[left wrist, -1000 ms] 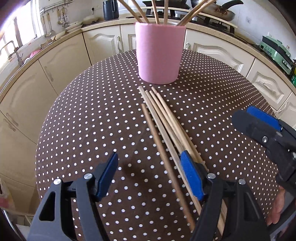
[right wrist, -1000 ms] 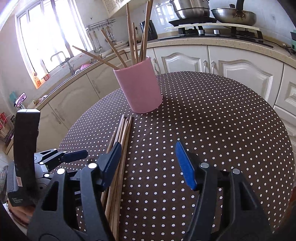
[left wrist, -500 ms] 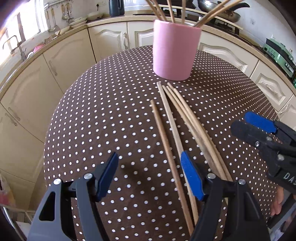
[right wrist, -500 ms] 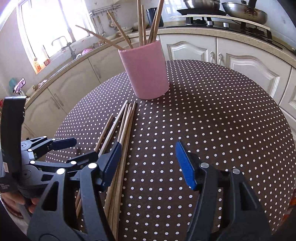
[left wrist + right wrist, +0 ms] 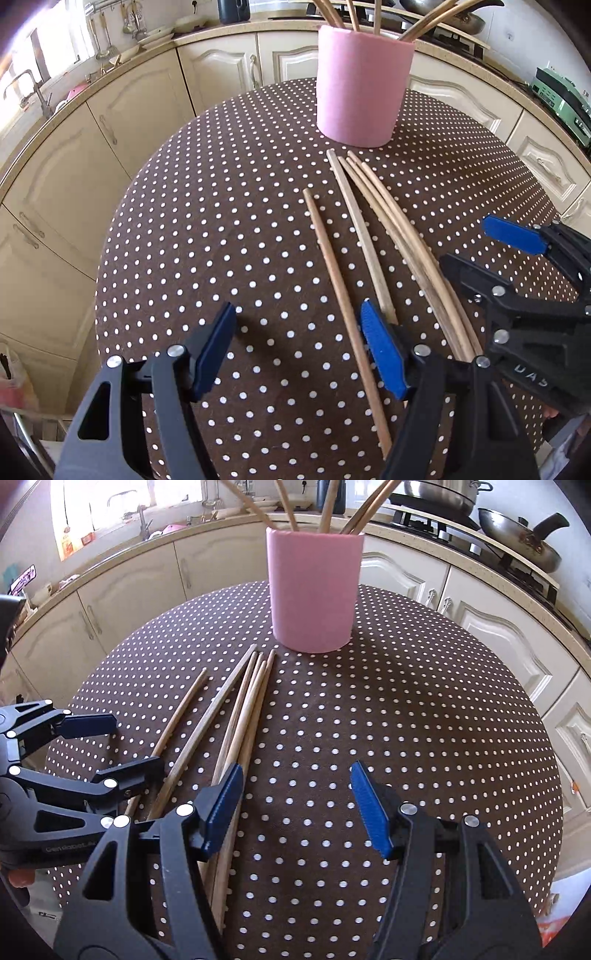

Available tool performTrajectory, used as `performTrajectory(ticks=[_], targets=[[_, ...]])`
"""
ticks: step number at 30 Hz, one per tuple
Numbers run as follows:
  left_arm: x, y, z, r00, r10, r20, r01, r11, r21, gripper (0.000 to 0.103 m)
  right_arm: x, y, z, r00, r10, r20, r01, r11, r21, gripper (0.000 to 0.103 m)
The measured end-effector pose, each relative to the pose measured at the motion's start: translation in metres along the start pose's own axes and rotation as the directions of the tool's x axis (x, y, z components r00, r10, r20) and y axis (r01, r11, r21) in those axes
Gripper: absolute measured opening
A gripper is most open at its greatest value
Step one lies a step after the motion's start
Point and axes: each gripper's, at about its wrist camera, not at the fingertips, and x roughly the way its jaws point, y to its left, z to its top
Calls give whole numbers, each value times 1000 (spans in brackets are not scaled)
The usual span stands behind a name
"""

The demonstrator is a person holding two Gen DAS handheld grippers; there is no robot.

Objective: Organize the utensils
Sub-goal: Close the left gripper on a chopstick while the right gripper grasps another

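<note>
Left wrist view: left tool [image 5: 295, 354] gapes empty above the loose chopsticks [image 5: 373, 236], which lie on the desk [image 5: 207, 229] before the pink cup [image 5: 364, 83].

Right wrist view: right tool [image 5: 295, 808] likewise open, apparently poised to gather them.

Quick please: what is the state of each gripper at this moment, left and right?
Left gripper: open, holding nothing, above the chopsticks lying on the table.
Right gripper: open, holding nothing.
</note>
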Motion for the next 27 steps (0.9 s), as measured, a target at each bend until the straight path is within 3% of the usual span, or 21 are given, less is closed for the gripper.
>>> performTrajectory(ticks=[14, 23, 27], targets=[[0, 8, -4, 1000, 6, 15, -6, 1000, -14, 68, 6, 10, 9, 998, -8, -64, 5, 999, -50, 59], [-1, 13, -1, 1000, 9, 22, -9, 1000, -17, 54, 9, 1, 11, 993, -12, -119, 5, 998, -65, 50], [0, 9, 4, 1000, 4, 18, -4, 1000, -4, 42, 17, 5, 17, 985, 8, -171, -25, 995, -96, 35]])
